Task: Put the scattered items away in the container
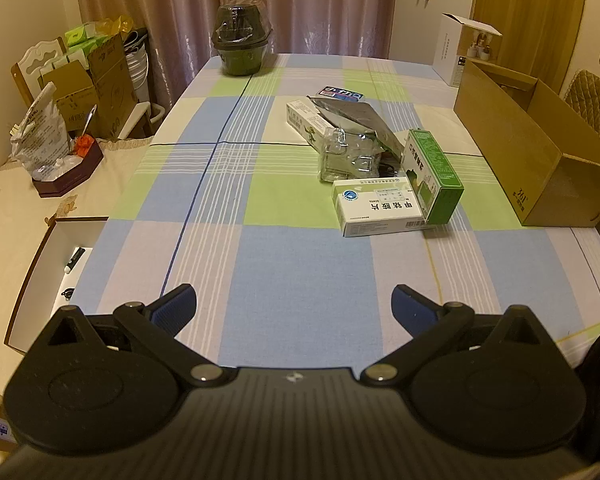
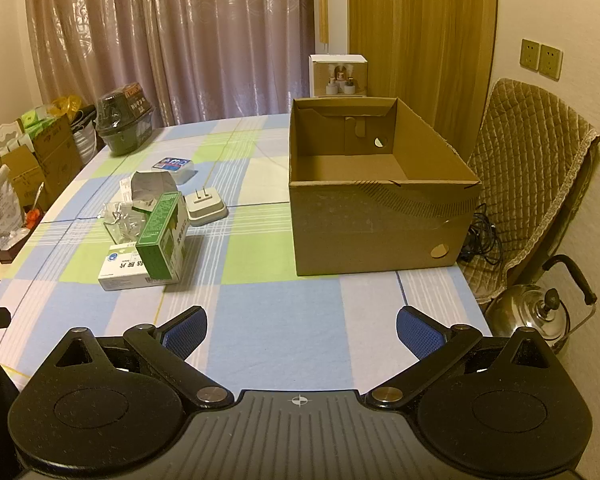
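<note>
Right wrist view: right gripper point(image 2: 302, 330) spread wide, holding nothing; left gripper point(image 1: 294, 306) likewise. Open brown cardboard box point(image 2: 380, 236) on the checked tablecloth point(image 2: 276, 320); left of it, clustered: green carton point(image 2: 160, 236), white medicine box point(image 2: 130, 272), white plug adapter point(image 2: 205, 208).

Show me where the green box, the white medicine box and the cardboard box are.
green box point(image 2: 159, 236): right wrist view, its green side face.
white medicine box point(image 1: 380, 210): left wrist view, its printed top face.
cardboard box point(image 2: 374, 232): right wrist view, its near outer wall.
</note>
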A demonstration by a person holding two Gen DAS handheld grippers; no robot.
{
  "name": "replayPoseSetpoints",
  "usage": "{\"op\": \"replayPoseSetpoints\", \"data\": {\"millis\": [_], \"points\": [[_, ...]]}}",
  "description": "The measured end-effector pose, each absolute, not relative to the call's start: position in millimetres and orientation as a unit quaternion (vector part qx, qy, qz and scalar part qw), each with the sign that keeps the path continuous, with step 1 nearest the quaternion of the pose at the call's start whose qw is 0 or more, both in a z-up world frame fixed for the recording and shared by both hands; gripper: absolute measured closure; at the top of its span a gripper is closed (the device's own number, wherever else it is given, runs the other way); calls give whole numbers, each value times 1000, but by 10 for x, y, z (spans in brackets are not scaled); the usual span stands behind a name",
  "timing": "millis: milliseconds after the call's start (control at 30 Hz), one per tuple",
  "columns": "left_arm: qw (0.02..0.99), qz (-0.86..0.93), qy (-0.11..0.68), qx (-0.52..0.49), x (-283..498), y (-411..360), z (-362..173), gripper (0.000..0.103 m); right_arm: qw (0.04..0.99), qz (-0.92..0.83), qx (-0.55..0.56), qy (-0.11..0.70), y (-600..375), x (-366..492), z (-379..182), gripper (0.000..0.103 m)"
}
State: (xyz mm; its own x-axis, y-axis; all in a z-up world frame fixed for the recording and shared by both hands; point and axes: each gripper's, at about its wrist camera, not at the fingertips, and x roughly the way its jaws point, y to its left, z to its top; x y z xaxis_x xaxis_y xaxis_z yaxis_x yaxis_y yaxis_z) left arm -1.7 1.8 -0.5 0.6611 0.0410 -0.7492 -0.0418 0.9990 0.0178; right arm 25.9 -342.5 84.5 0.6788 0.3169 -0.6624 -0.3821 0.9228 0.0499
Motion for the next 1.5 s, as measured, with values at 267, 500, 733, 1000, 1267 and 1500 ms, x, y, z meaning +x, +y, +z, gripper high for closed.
{"op": "replayPoseSetpoints", "data": {"millis": [267,500,733,1000,1267,1500], "points": [[911,26,412,-2,-18,23,-14,1,915,192,-47,353,-3426,262,844,0],[911,26,412,-3,-25,26,-24,1,915,192,-47,353,-3428,263,847,0],[910,28,413,-3,-19,26,-18,1,915,193,-46,353,-3441,267,839,0],[910,31,413,-4,-19,27,-18,1,914,193,-47,353,-3456,267,833,0],[910,30,413,-9,-51,44,-70,1,910,205,-59,357,-3404,242,856,0],[908,22,418,-13,-40,44,-34,1,914,250,-56,315,-3290,141,954,0]]}}
